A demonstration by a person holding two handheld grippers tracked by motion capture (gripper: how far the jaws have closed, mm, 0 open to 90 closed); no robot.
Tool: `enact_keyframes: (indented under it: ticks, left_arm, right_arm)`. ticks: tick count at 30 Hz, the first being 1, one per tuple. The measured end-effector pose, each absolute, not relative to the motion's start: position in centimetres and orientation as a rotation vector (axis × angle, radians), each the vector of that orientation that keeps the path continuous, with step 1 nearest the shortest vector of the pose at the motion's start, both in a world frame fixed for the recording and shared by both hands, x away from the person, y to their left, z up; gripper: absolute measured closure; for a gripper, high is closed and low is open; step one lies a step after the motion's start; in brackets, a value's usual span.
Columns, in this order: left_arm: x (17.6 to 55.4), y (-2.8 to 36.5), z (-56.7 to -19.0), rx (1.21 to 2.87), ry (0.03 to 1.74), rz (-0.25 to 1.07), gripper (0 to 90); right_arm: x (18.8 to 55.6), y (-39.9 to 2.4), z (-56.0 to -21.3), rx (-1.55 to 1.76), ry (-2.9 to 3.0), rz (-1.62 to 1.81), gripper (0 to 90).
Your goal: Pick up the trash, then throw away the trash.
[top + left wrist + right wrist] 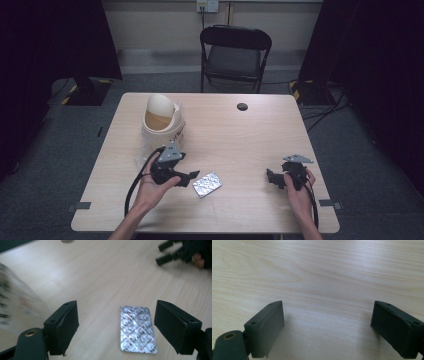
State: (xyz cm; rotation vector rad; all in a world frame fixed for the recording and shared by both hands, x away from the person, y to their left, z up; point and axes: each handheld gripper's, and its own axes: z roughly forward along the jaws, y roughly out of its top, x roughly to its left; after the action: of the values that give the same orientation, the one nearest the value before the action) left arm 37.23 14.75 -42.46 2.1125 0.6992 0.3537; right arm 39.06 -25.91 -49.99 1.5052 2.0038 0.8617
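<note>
Holding our left gripper (116,325) with jaws spread wide, we are hovering just over the silver blister pack (137,327), lying near the table's (240,135) near edge. Our right gripper (328,327) is also standing open, well apart at the right.

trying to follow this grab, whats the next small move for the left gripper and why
Probably ease the left gripper down and forward, then close. Its jaws stand open with the foil blister pack lying flat on the table between them, nearer the right jaw and not yet touched, so centring comes first. The right gripper sits open, apart.
</note>
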Motion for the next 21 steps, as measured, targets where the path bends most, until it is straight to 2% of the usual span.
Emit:
enact_keyframes:
  ticks: [11,19,21]
  left_arm:
    - [37.6,12.1,-46.2,2.204,0.677,0.209,19.1]
    - [37.3,11.5,-47.9,2.212,0.672,0.163,18.0]
    - [37.1,10.9,-48.2,2.256,0.646,0.182,17.9]
  right_arm:
    - [39.1,-25.9,-50.0,1.504,2.004,0.861,10.4]
    - [39.1,-25.9,-50.0,1.505,2.004,0.862,10.4]
    - [39.1,-25.9,-50.0,1.506,2.004,0.862,10.4]
